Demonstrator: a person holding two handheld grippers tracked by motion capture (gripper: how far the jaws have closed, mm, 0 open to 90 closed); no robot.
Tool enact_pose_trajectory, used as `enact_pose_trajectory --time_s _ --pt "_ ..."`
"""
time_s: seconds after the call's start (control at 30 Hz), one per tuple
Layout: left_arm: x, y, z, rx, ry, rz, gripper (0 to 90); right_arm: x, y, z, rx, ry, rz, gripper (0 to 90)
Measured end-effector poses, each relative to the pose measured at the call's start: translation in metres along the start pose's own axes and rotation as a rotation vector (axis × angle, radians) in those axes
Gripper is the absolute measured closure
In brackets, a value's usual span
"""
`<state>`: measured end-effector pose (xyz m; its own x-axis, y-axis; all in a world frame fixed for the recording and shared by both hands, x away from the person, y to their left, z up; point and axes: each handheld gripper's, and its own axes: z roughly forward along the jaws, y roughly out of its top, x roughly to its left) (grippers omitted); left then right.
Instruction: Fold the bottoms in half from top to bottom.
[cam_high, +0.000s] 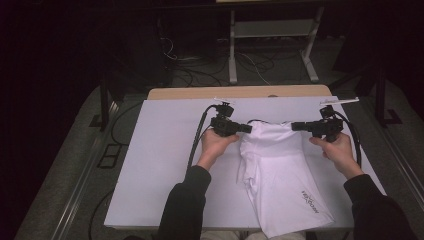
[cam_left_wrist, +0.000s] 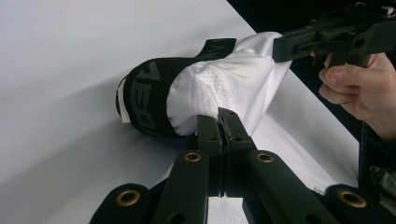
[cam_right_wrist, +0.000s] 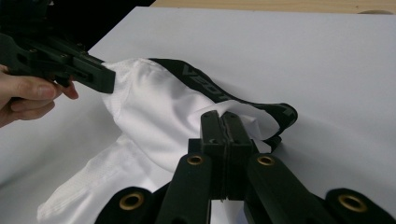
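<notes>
White sports shorts (cam_high: 280, 175) with a black lettered waistband (cam_left_wrist: 149, 93) lie on the white table (cam_high: 165, 150), legs trailing toward the near edge. My left gripper (cam_high: 247, 128) is shut on the left side of the top edge; its jaws (cam_left_wrist: 226, 123) pinch white mesh fabric. My right gripper (cam_high: 295, 126) is shut on the right side, jaws (cam_right_wrist: 223, 122) pressed together on the white cloth near the waistband (cam_right_wrist: 210, 86). The top edge hangs stretched between the two grippers, lifted slightly off the table.
The table's wooden back edge (cam_high: 240, 92) lies just beyond the grippers. Cables (cam_high: 197, 140) trail from each gripper across the table. A metal frame (cam_high: 270, 45) and floor cables stand behind the table in the dark.
</notes>
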<state>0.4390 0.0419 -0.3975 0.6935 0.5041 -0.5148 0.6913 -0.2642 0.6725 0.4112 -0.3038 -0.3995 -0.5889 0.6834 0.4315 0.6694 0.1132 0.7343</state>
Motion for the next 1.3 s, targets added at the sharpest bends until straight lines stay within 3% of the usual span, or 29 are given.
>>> enact_pose_trajectory --time_s 0.4,0.6,1.3 --pt "-0.015 -0.007 -0.008 0.013 -0.030 0.001 87.3 0.014 -0.005 -0.011 0.020 -0.008 -0.039 87.9" --pt "-0.025 -0.011 -0.014 0.014 -0.067 0.007 87.3 0.018 -0.011 -0.013 0.039 -0.015 -0.051 87.9" --pt "-0.041 -0.030 -0.019 0.041 -0.118 0.011 87.3 0.030 -0.032 -0.028 0.052 0.024 -0.072 87.9"
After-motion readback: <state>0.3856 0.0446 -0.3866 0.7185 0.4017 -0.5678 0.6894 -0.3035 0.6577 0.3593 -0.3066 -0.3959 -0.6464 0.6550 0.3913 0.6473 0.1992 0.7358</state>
